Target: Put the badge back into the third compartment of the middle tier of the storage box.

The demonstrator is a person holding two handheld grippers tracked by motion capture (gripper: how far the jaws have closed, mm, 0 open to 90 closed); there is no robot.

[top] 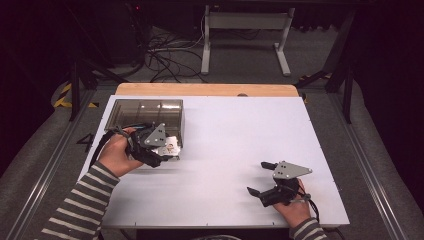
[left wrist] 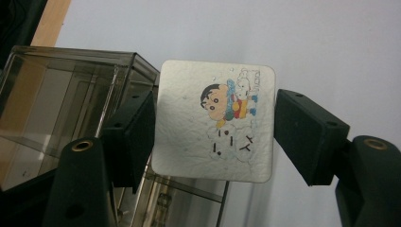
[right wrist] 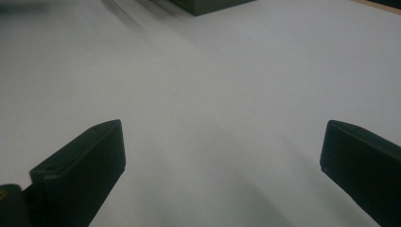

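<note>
Two fingers of my left gripper hold a square picture card by its edges, just beside the smoky clear box. My right gripper rests with fingers wide apart and empty over the white tabletop.

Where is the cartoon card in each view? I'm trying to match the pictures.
High view: cartoon card at left, under the left gripper, beside the smoky clear box.
Left gripper view: card centre, between the jaws.
Right gripper view: not in it.
Shared landmark: the box.
</note>
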